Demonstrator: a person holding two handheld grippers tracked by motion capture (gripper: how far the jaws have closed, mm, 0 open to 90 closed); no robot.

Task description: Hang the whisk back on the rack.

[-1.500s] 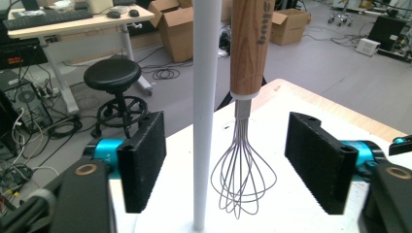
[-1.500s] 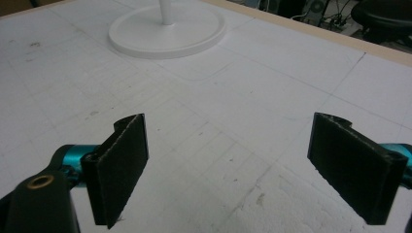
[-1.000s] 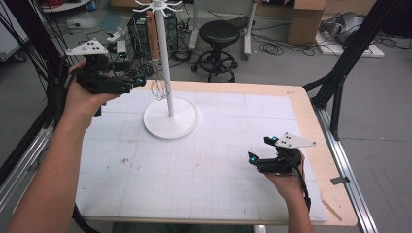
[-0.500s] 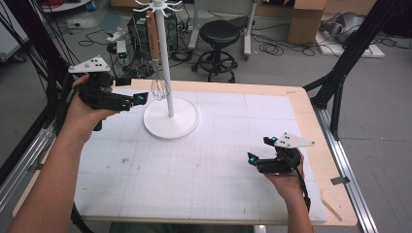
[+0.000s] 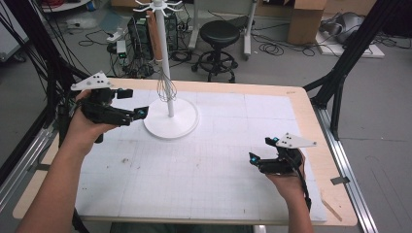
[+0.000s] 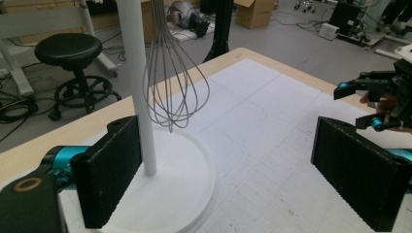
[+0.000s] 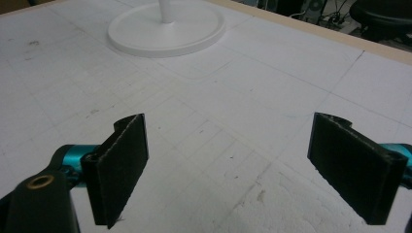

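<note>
silver wire whisk (image 5: 166,90) hung head-down beside white pole of white hook stand (image 5: 163,53), wire tip just above stand's round white base (image 5: 171,127), far-left part of table. in left gripper view whisk (image 6: 171,73) sat ahead between jaws, not touched. left gripper (image 5: 131,103) was held just left of stand, jaws wide apart, empty. right gripper (image 5: 261,149) sat low over white gridded table mat (image 5: 209,165), near right, well apart from stand, jaws wide apart, empty. black round stool (image 5: 220,36) stood on floor beyond table.

no readable text, labels or numbers
</note>
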